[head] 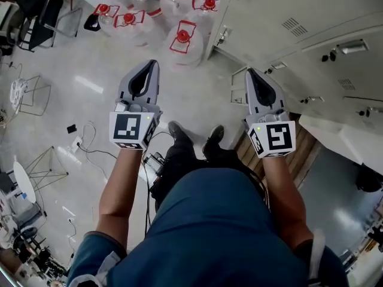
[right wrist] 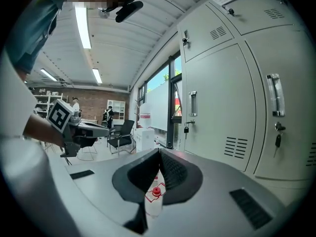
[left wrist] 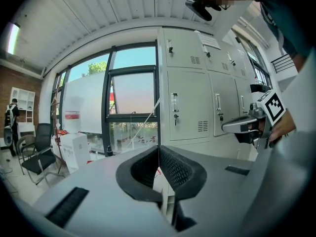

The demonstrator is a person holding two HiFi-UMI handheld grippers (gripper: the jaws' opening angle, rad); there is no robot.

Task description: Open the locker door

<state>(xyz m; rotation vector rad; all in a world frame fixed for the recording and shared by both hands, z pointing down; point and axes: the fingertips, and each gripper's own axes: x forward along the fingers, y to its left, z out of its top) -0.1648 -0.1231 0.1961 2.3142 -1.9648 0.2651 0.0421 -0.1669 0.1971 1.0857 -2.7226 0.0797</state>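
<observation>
facing lockers [head: 281,5] | left hand-held gripper [head: 154,63] closed, empty | right hand-held gripper [head: 250,71] closed, empty

the lockers [head: 311,34] walled off the right side, their doors [right wrist: 222,107] flat and closed, with only handles [right wrist: 275,95] and keys [right wrist: 277,141] jutting out. the air before the doors was free, and so was the gap between the left gripper [head: 153,63] and right gripper [head: 250,72], both with jaws together. bottles [head: 182,40] crowded the edge of the floor [head: 119,58] at the lockers' foot. a chair [head: 36,11] and cables [head: 90,142] lay well apart, along the floor's left edge.
</observation>
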